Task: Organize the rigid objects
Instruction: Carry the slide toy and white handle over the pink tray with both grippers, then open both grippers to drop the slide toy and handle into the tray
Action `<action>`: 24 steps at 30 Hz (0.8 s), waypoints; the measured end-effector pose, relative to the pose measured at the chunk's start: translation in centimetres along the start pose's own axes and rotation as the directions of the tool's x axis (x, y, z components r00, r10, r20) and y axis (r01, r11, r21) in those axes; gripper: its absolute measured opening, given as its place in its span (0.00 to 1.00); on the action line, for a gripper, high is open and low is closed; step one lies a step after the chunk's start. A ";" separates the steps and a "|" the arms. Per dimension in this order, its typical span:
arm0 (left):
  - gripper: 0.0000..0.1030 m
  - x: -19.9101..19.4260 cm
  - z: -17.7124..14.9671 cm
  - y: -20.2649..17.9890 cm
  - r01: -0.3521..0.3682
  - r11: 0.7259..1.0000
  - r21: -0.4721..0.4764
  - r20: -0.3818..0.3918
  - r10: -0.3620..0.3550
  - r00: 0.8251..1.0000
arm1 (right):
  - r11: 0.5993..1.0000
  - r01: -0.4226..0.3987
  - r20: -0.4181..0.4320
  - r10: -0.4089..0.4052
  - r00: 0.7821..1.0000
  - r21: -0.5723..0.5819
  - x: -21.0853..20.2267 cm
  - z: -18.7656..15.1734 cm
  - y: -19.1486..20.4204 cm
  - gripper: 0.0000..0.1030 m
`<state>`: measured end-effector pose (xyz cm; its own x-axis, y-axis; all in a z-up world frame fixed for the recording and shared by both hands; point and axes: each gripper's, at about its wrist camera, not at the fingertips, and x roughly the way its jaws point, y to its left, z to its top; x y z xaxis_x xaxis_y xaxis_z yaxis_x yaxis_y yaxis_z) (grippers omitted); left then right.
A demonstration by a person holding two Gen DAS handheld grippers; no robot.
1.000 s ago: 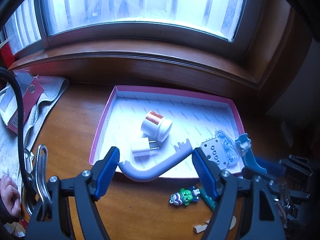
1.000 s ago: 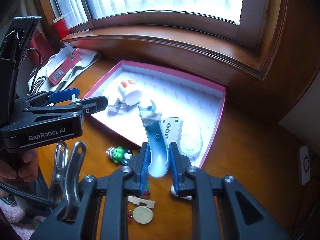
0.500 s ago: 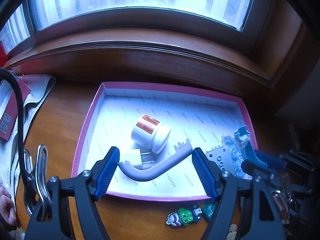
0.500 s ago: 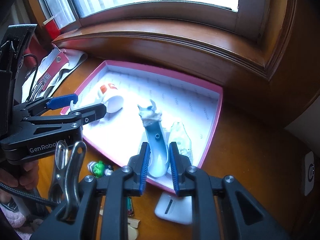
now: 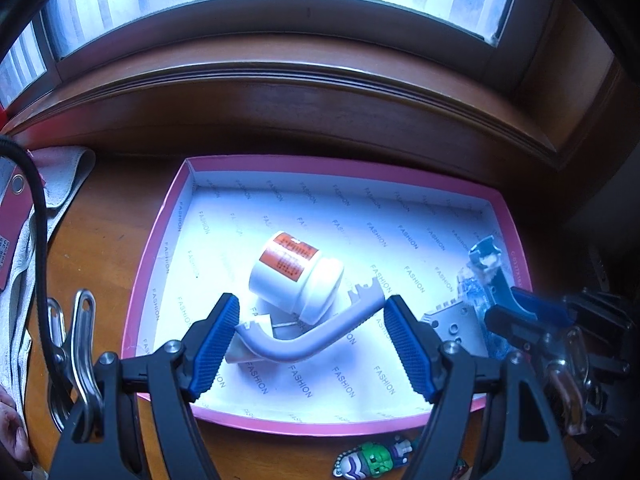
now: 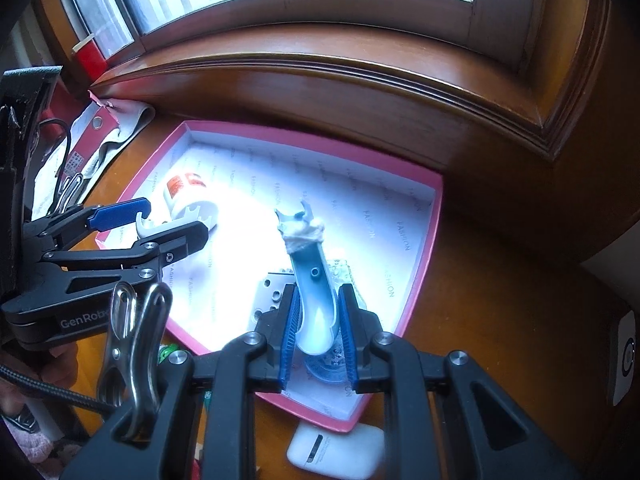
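Holding two curved handles (image 5: 308, 346) (image 6: 316, 300) over one pink box (image 5: 160, 248)

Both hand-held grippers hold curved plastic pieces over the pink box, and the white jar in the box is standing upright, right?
Not quite: the white jar lies on its side in the pink box, as the left wrist view shows. The rest holds: left hand-held gripper and right hand-held gripper each hold a curved piece.

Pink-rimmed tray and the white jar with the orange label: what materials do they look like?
Pink-rimmed tray: looks like cardboard, a box lid lined with matte white paper printed FASHION; thin folded walls. White jar with the orange label: likely moulded plastic, smooth and slightly glossy, with a paper or film label; cannot be sure from these views.
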<state>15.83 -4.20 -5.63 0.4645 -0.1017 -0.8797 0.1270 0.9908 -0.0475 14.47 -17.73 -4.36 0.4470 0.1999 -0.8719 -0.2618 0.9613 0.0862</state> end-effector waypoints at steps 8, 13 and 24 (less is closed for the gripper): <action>0.76 0.0 -0.1 -0.1 0.017 1.000 0.007 0.007 -0.017 1.000 | 1.000 0.010 -0.016 -0.010 1.000 0.003 0.9 0.2 -0.1 0.20; 0.76 0.0 -0.3 -0.1 0.014 1.000 0.006 -0.005 -0.014 1.000 | 1.000 0.007 -0.020 -0.007 1.000 0.021 1.1 0.3 -0.2 0.20; 0.81 -0.4 -0.3 -0.1 -0.001 1.000 -0.005 -0.016 0.001 1.000 | 0.999 0.018 -0.003 -0.018 1.000 0.032 0.5 0.2 -0.4 0.27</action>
<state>15.40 -4.22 -5.39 0.4509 -0.0993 -0.8871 0.1219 0.9913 -0.0490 14.94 -17.99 -4.70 0.4488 0.1816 -0.8750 -0.2264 0.9703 0.0853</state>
